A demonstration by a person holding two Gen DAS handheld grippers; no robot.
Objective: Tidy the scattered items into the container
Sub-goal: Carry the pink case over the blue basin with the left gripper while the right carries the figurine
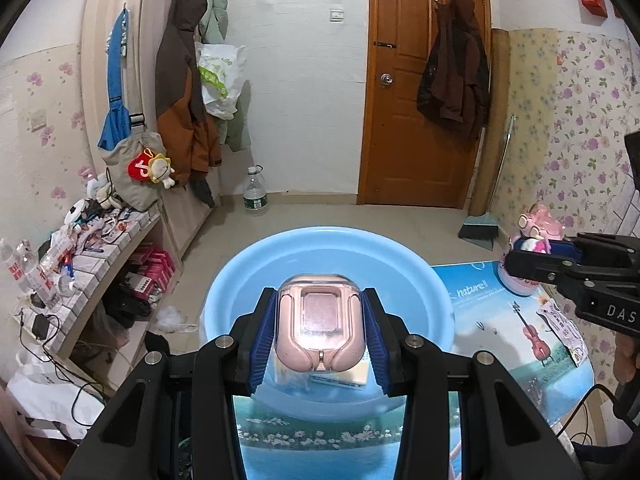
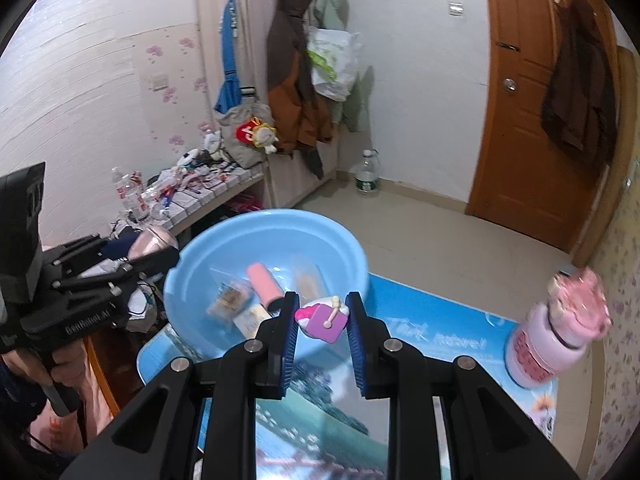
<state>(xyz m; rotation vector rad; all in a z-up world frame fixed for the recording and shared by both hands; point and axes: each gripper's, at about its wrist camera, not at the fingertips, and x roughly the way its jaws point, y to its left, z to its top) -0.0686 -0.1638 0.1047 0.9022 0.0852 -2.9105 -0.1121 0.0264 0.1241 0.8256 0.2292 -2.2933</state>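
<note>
My left gripper (image 1: 320, 320) is shut on a pink earbud case (image 1: 320, 324) with a clear lid, held above the light blue basin (image 1: 240, 276). The right wrist view shows that gripper (image 2: 156, 248) at the basin's left rim with the case (image 2: 152, 240) in it. My right gripper (image 2: 322, 312) is shut on a small pink, white and purple toy (image 2: 322, 320), near the basin's (image 2: 192, 256) right front rim. Inside the basin lie a pink cylinder (image 2: 264, 284), a clear packet (image 2: 230, 298) and a pale flat box (image 2: 250, 320). In the left wrist view the right gripper (image 1: 536, 254) enters from the right with the toy (image 1: 534, 245).
The table (image 2: 440, 344) has a blue scenic cover. A pink bottle with a figure lid (image 2: 556, 328) stands at its right edge. A cluttered shelf (image 1: 92, 248) runs along the left. A water jug (image 1: 255, 194), hung coats (image 1: 180, 92) and a wooden door (image 1: 424, 92) are behind.
</note>
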